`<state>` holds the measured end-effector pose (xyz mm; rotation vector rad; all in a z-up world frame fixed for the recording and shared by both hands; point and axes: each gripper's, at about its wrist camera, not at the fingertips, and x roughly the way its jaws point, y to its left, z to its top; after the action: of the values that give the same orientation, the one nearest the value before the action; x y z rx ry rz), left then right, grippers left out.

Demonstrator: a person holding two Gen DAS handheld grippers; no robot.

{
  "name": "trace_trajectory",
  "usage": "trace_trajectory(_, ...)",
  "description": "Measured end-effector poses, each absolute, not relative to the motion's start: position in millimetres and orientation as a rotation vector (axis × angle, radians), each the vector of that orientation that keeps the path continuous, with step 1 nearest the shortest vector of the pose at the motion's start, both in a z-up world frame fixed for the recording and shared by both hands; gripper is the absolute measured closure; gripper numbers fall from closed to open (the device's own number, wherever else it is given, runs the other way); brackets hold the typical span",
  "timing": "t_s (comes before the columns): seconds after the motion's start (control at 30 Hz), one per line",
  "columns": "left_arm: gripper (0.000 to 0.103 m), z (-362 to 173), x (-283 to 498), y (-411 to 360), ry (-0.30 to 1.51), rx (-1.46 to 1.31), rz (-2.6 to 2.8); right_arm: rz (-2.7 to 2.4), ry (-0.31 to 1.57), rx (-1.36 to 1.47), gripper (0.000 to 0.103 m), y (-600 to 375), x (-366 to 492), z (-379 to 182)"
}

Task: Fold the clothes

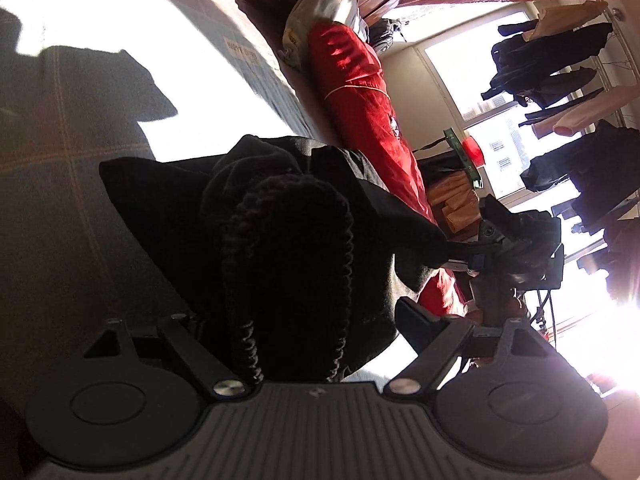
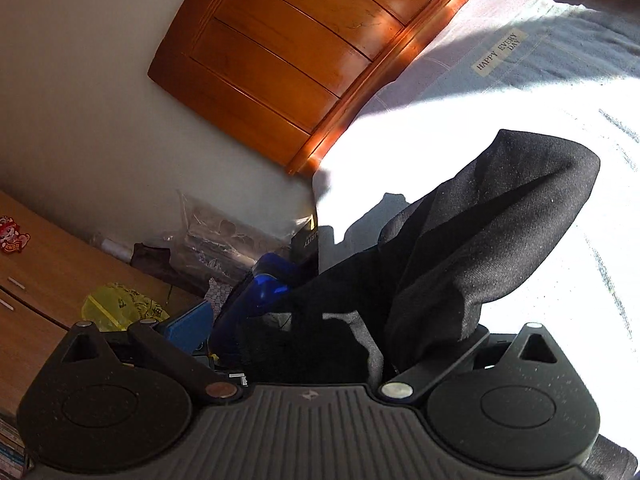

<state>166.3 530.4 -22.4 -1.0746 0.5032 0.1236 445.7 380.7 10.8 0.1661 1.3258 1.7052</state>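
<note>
One black garment (image 1: 280,216) hangs between the two grippers: the left gripper (image 1: 304,320) nearest the left wrist camera, the right gripper (image 1: 472,256) farther off to the right. One bed (image 1: 80,200) lies beneath, carrying one label (image 2: 500,50) with printed words and backed by one wooden headboard (image 2: 280,52) at the far side. One red padded bundle (image 1: 360,100) lies along the bed's far edge, with one grey bundle (image 1: 324,12) beyond it. One yellow plastic bag (image 2: 116,304) sits on one wooden cabinet (image 2: 40,272) at the left. One red sticker (image 2: 12,236) marks that cabinet. Several dark garments hang at the far right window; their count is unclear.
</note>
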Motion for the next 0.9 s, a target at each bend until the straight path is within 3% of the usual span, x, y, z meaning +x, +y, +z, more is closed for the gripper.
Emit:
trace_trajectory(0.3, 0.017, -44, 161, 563, 0.475, -1.098, 0.139, 1.723, 1.324, 0.064, 0.000, 439, 444, 0)
trace_trajectory(0.6, 0.016, -82, 125, 571, 0.522, -1.144, 0.228, 1.547, 1.332, 0.036, 0.000, 419, 494, -46)
trace_trajectory(0.9, 0.011, -32, 100, 552, 0.484, -0.990, 0.261, 1.396, 1.366, 0.162, 0.000, 322, 548, -97)
